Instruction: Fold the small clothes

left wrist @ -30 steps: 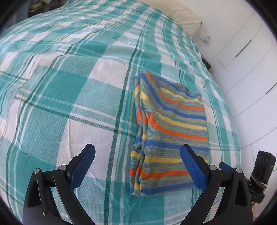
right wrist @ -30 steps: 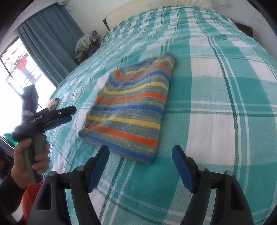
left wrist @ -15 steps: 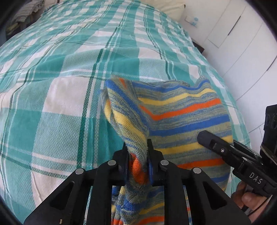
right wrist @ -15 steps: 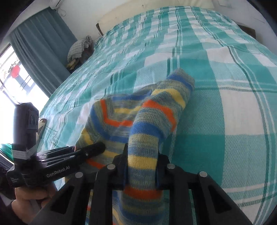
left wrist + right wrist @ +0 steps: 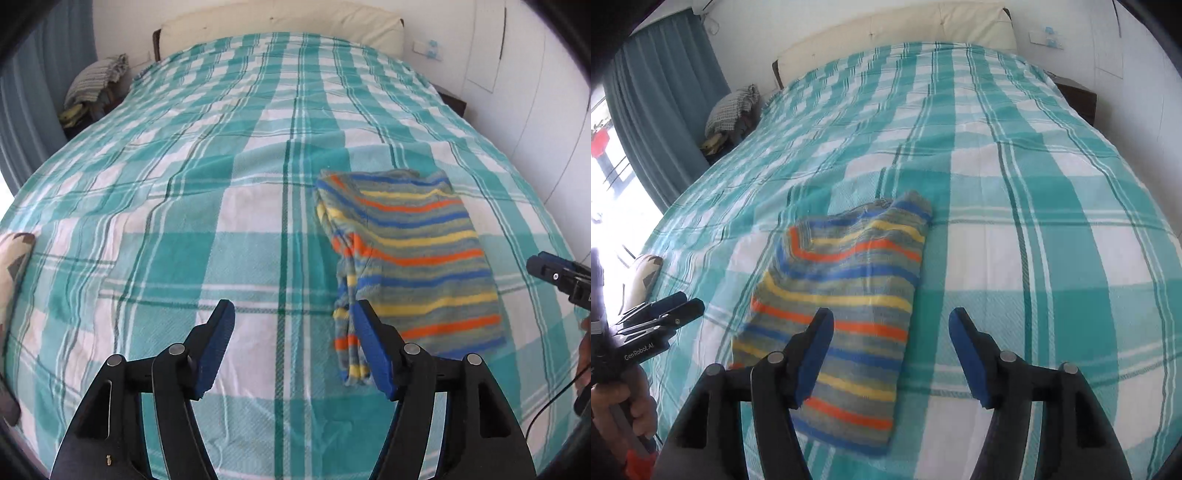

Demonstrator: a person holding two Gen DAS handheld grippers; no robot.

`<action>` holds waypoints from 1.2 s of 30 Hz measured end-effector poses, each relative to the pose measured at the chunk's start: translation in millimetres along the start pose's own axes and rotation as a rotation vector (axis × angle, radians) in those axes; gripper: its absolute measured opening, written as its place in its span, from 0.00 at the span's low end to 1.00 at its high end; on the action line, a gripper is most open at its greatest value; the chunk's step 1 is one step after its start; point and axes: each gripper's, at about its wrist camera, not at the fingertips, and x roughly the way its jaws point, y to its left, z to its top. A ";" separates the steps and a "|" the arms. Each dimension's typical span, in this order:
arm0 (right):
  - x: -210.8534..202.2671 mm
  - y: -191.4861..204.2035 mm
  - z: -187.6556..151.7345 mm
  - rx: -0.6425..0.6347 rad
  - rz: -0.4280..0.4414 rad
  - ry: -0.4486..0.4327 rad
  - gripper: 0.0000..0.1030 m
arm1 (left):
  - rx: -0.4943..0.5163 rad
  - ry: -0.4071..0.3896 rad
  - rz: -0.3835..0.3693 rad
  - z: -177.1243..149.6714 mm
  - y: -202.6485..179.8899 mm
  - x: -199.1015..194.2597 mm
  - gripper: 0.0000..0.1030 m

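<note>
Bed: the teal and white checked bedspread (image 5: 184, 221) covers the whole bed; wide bare cloth lies to the left of the garment and beyond it toward the cream headboard (image 5: 905, 33).
Edges: white cupboard doors (image 5: 535, 122) stand close along the right side of the bed; a blue curtain (image 5: 661, 110) hangs at the left.
Writing: "GenRobot.AI" can be read on the body of the left claw in the right wrist view.
Garment: the striped knit garment (image 5: 417, 258) lies folded and flat on the bedspread, with its far edge a little rumpled.
Left claw (image 5: 291, 347): it has just been opening and holds nothing; its right finger overlaps the garment's left edge.
Right claw (image 5: 892, 354): it has just been opening and is empty; the garment's right edge lies under its left finger.
</note>
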 end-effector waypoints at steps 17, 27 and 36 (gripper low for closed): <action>-213.7 13.7 -191.2 -0.062 -0.197 -0.036 0.97 | -0.094 -0.072 0.280 -92.9 -13.0 -211.4 0.99; -282.9 81.8 -179.7 -0.196 -0.143 -0.045 0.99 | -0.043 0.078 0.191 -134.4 -40.6 -253.0 0.99; -314.5 102.2 -203.5 -0.221 -0.135 -0.005 0.99 | -0.032 0.063 0.148 -140.9 -54.1 -273.7 0.99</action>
